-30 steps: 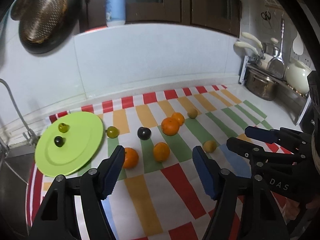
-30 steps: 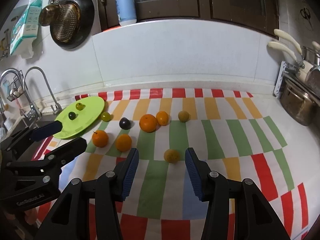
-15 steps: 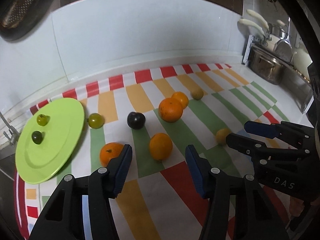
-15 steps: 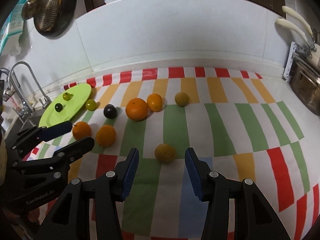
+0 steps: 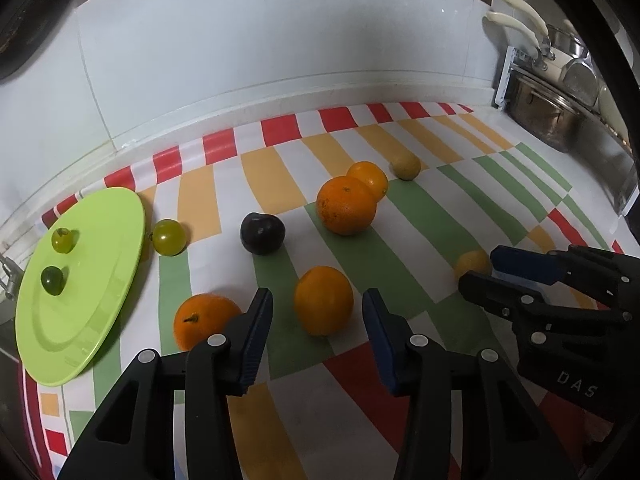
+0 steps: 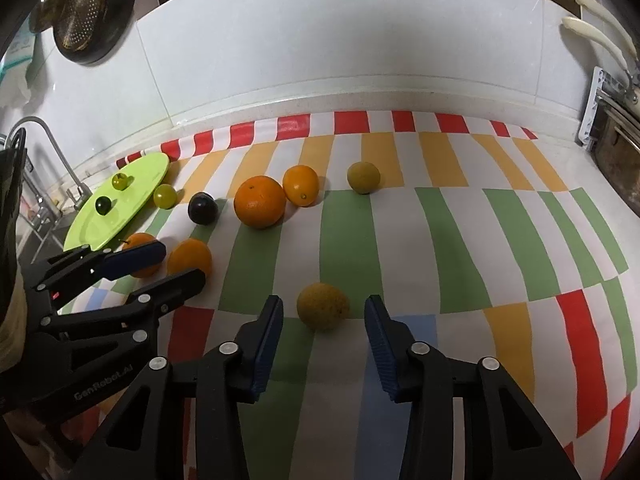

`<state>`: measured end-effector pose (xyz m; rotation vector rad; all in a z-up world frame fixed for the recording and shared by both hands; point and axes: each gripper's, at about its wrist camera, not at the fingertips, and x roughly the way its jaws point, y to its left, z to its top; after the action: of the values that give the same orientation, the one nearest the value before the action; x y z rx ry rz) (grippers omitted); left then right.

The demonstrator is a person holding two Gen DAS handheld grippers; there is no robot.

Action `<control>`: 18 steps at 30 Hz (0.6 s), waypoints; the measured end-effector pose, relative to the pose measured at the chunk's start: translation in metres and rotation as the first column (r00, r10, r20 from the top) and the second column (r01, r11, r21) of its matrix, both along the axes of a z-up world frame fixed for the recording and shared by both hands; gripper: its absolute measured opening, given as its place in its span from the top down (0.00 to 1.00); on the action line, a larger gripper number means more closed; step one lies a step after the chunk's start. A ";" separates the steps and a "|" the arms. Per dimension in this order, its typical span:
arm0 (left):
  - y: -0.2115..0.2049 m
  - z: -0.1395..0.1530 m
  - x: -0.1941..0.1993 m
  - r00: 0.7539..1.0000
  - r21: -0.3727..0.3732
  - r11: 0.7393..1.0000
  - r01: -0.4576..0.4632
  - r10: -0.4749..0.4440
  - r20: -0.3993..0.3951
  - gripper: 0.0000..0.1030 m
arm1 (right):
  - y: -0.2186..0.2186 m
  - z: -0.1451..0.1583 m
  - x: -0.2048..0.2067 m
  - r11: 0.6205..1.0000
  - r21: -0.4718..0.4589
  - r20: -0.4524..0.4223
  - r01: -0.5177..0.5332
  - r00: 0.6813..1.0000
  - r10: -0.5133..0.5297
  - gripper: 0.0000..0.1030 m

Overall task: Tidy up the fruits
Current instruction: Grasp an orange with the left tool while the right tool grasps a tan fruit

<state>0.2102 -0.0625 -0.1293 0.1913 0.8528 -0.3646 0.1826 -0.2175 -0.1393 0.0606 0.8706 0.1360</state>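
1. Your left tool [image 5: 318, 322] hangs over the striped worktop [image 5: 400, 264], jaws apart and just drawn narrower, framing the near orange [image 5: 323, 300] without touching it; your right tool [image 6: 323, 330] does the same around the dull yellow fruit [image 6: 322, 306], jaws apart, just narrowed, pads clear of the skin.
2. Both fruits are round and sit loose on the cloth; a finger that lands first on one side could nudge the fruit, and it may roll out of the gap.
3. The stemmed orange [image 5: 202, 318] lies just beside your left tool's outer finger [image 5: 256, 332]; coming lower, that finger could clip it and send it toward the green plate [image 5: 100, 320].
4. The plate holds a pale green fruit [image 5: 63, 239] and a dark green one [image 5: 52, 280], with another green fruit [image 5: 169, 237] at its rim; a rolling orange could knock any of them.
5. Your two tools work near each other; swinging both loads toward the plate at once risks a collision.
6. Closing too hard could bruise the softer yellow fruit.
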 end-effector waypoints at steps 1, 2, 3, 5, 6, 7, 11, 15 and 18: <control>-0.001 -0.001 0.001 1.000 0.002 1.000 0.000 0.000 -0.001 0.58 | 0.000 -0.001 0.001 1.000 -0.003 -0.003 -0.001 1.000 0.001 0.62; -0.002 -0.002 0.002 1.000 0.008 1.000 0.003 -0.003 -0.004 0.59 | 0.000 -0.002 0.002 1.000 -0.003 -0.006 -0.001 1.000 0.001 0.62; -0.002 -0.003 0.003 1.000 0.009 1.000 0.004 -0.004 -0.006 0.60 | -0.001 -0.003 0.003 1.000 0.002 -0.008 -0.001 1.000 0.001 0.63; -0.002 -0.005 0.005 1.000 0.010 1.000 0.003 -0.003 -0.020 0.62 | -0.001 -0.004 0.004 1.000 0.004 -0.010 -0.002 1.000 0.002 0.66; -0.003 -0.007 0.006 1.000 0.006 1.000 0.004 -0.004 -0.025 0.64 | -0.001 -0.004 0.004 1.000 0.002 -0.010 -0.002 1.000 0.002 0.66; -0.003 -0.007 0.006 1.000 0.005 1.000 0.004 -0.004 -0.029 0.67 | -0.001 -0.004 0.005 1.000 0.003 -0.011 -0.007 1.000 0.007 0.68; -0.002 -0.009 0.007 0.999 -0.003 1.000 0.003 -0.004 -0.034 0.70 | 0.002 -0.003 0.005 1.000 -0.005 -0.005 -0.018 1.000 0.018 0.71; -0.001 -0.002 0.001 1.000 -0.017 1.000 0.002 -0.002 -0.021 0.70 | 0.001 0.002 0.003 1.000 -0.004 0.007 -0.023 1.000 0.023 0.71; 0.002 0.007 -0.005 1.000 -0.024 1.000 -0.002 0.002 -0.005 0.70 | 0.003 0.010 0.000 0.999 0.000 0.025 -0.032 0.999 0.032 0.71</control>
<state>0.2055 -0.0605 -0.1225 0.1676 0.8527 -0.3733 0.1830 -0.2149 -0.1295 0.0451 0.8467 0.1663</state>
